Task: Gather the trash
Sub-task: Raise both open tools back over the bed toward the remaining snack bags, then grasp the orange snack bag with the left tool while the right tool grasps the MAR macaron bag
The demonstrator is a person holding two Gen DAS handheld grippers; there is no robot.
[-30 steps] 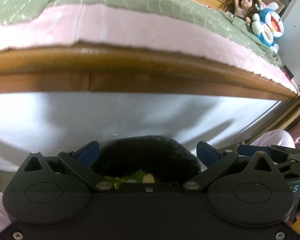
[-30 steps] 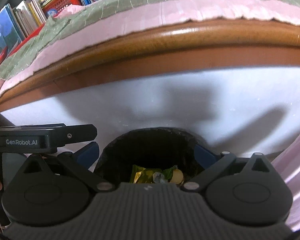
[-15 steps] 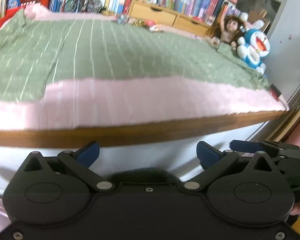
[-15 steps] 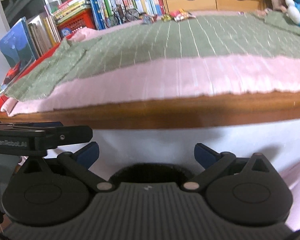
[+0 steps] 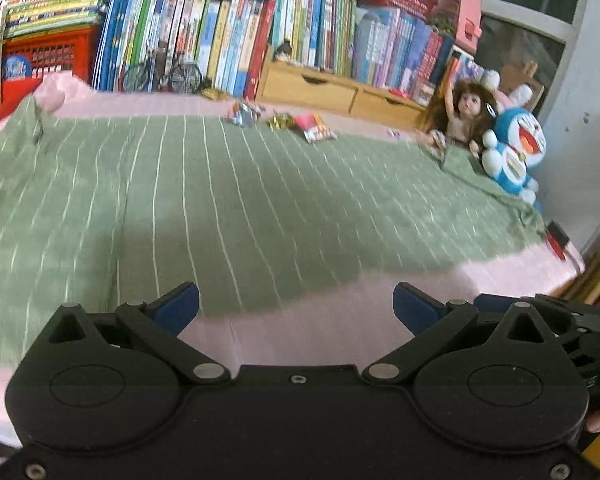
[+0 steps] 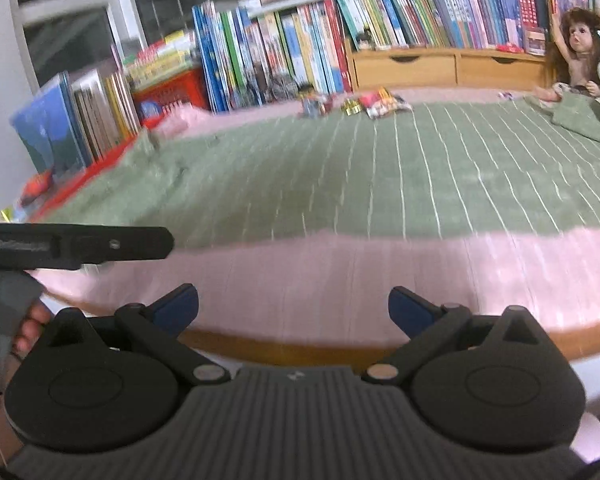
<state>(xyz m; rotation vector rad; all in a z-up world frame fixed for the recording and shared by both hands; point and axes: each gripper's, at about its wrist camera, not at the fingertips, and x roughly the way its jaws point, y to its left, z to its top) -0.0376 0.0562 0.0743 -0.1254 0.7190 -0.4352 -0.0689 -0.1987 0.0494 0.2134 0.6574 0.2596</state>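
Note:
Several crumpled snack wrappers lie at the far side of the bed: a red one (image 5: 315,127), a gold one (image 5: 280,121) and a bluish one (image 5: 242,112); the right wrist view shows the same wrappers (image 6: 380,106). My left gripper (image 5: 296,306) is open over the near pink edge of the bed, nothing between its blue fingertips. My right gripper (image 6: 294,308) is open too, above the wooden bed rail, and empty. Both are far from the wrappers. The trash bin is out of view.
A green striped blanket (image 5: 220,200) covers the pink mattress (image 6: 340,272). Books (image 5: 220,36) and wooden drawers (image 5: 312,88) line the far side. A doll (image 5: 462,116) and a blue plush toy (image 5: 516,148) sit at the right.
Both grippers have risen from the black bin with wrappers in it, up past the bed rail; the views now look across the bed top. Both stay open.

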